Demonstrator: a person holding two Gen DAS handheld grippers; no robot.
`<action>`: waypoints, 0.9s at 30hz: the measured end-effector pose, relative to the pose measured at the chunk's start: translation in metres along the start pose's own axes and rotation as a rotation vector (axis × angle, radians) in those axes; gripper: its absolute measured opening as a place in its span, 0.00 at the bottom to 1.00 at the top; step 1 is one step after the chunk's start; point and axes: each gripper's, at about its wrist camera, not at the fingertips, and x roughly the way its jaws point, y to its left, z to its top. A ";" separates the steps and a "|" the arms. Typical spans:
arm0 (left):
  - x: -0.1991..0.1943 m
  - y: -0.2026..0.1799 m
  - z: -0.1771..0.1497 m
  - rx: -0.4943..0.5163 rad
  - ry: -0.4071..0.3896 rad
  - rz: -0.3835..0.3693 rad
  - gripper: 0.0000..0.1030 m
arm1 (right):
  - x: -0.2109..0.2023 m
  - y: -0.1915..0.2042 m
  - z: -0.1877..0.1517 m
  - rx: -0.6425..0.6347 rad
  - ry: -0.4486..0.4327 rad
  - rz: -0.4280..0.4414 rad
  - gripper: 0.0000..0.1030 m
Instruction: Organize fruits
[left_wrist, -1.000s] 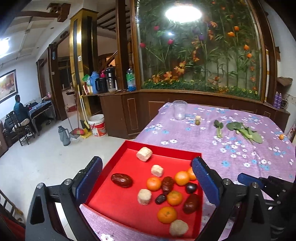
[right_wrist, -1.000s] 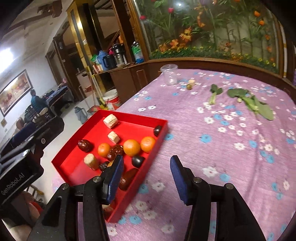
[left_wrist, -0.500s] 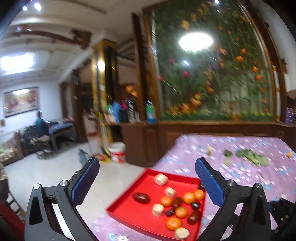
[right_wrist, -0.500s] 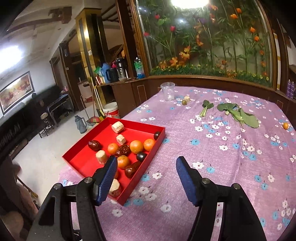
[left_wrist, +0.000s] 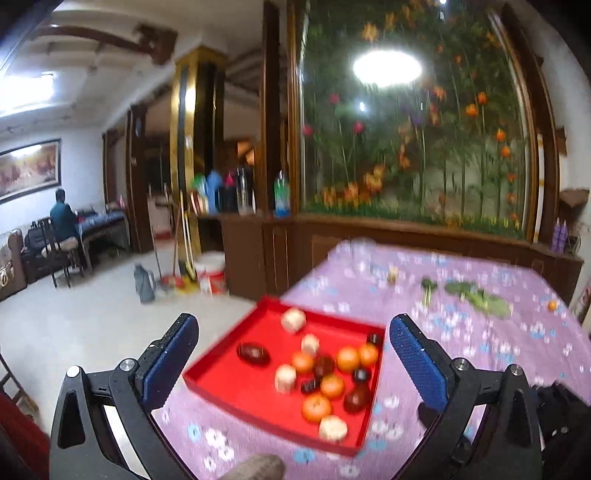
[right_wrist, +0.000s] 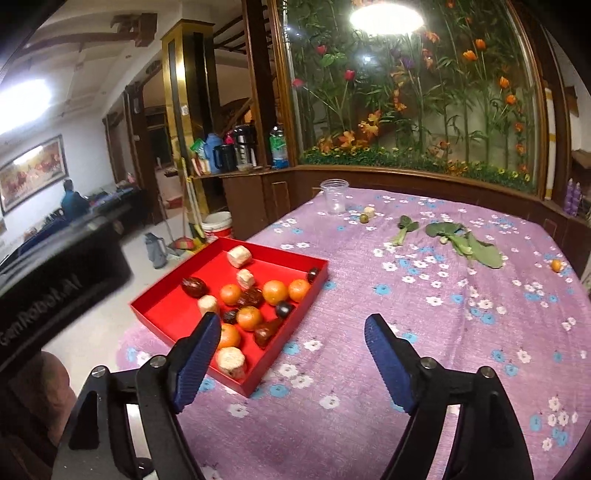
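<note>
Two handheld grippers hover above a surface (right_wrist: 461, 332) covered with a purple flowered cloth. The left gripper (left_wrist: 291, 354) has its blue-padded fingers (left_wrist: 168, 363) spread as wide as they go, with nothing between them; seen through the gap lies a shallow red rectangular tray (left_wrist: 229, 373) near the cloth's left edge. The right gripper (right_wrist: 291, 354) has just been opening its fingers (right_wrist: 388, 363), which stand apart and empty over bare cloth, just right of the tray (right_wrist: 170, 314).

Inside the tray sit several round orange citrus fruits (right_wrist: 275, 291), dark brown glossy dates (right_wrist: 194, 287), small black plums (right_wrist: 283, 308) and pale cream chunks (right_wrist: 239, 256), clustered toward the tray's right side.

Farther back on the cloth stand a clear plastic cup (right_wrist: 334, 195), upright, with two small pale and greenish bits (right_wrist: 366, 215) beside it. Green leafy vegetables (right_wrist: 465, 242) lie loose to the right, and one small orange fruit (right_wrist: 556, 265) rests alone near the far right edge, well apart from the tray. A seated person (right_wrist: 72, 201) shows far off at the left.
</note>
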 end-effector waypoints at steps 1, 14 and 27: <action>0.006 -0.002 -0.002 0.007 0.038 -0.005 1.00 | 0.001 0.000 -0.001 -0.004 0.001 -0.007 0.83; 0.033 -0.009 -0.022 0.066 0.181 -0.038 1.00 | 0.013 -0.013 0.001 0.018 0.031 -0.032 0.85; 0.057 -0.001 -0.022 0.045 0.242 -0.043 1.00 | 0.040 -0.003 0.007 -0.033 0.089 -0.014 0.86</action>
